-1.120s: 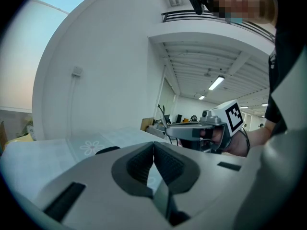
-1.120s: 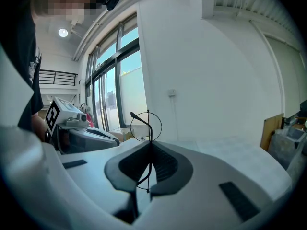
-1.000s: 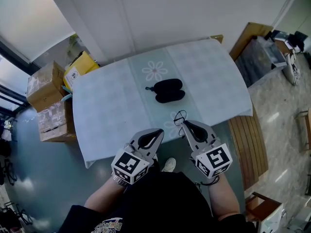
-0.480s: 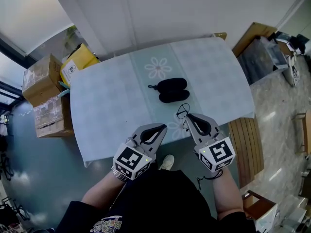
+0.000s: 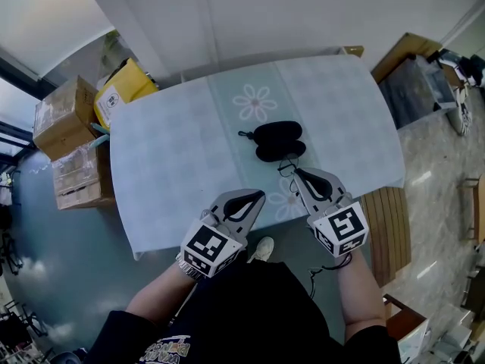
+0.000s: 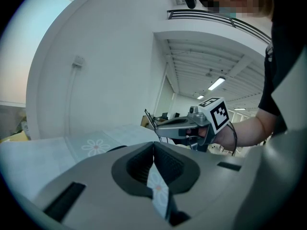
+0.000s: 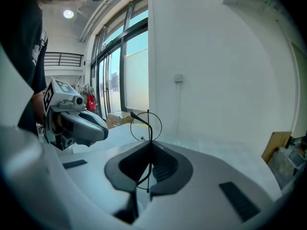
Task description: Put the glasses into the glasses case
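— Where were the glasses [image 7: 148, 128]?
— Pinched by the frame in the right gripper [image 7: 150, 145], its jaws clamped together, just short of the apparently open glasses case [image 5: 279, 140] on the table [image 5: 167, 165], likely ready for lowering in.
— The left gripper [image 6: 154, 145]?
— Closed on nothing, off to the side.

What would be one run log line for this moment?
right gripper: shut on glasses | left gripper: shut, empty | glasses case: on table, without glasses

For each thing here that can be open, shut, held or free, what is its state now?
glasses case: open, on the table.
glasses: held in the air, outside the case.
left hand-held gripper: shut, empty.
right hand-held gripper: shut on the glasses.
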`<action>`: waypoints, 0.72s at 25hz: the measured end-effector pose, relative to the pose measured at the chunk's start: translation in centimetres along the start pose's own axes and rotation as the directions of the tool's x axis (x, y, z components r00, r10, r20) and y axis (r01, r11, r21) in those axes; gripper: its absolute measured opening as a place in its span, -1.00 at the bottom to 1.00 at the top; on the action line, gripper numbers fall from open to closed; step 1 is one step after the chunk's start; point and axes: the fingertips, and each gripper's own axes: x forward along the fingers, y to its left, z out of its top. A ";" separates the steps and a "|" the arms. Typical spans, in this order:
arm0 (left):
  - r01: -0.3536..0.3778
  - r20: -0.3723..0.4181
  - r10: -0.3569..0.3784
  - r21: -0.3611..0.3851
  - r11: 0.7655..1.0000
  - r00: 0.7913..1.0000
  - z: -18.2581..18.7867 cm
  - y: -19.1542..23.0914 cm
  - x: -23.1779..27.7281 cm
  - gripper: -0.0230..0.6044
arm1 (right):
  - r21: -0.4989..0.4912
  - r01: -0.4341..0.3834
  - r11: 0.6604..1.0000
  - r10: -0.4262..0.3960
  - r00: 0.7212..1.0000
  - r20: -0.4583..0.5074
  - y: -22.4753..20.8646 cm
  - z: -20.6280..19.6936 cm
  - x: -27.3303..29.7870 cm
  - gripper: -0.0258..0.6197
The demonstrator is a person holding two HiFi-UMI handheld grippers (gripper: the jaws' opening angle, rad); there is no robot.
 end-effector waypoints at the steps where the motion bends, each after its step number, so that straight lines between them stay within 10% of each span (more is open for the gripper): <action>1: 0.000 -0.005 0.000 0.001 1.000 1.000 -0.1 0.3 0.2 -0.84 | -0.004 -0.005 1.000 0.005 1.000 -0.009 -0.2 -0.2 0.4 -0.83; 18: 0.041 -0.071 -0.039 0.023 0.999 0.997 -2.3 3.1 2.9 -0.84 | -0.130 -0.090 0.987 0.065 0.980 -0.191 -3.8 -4.0 7.6 -0.83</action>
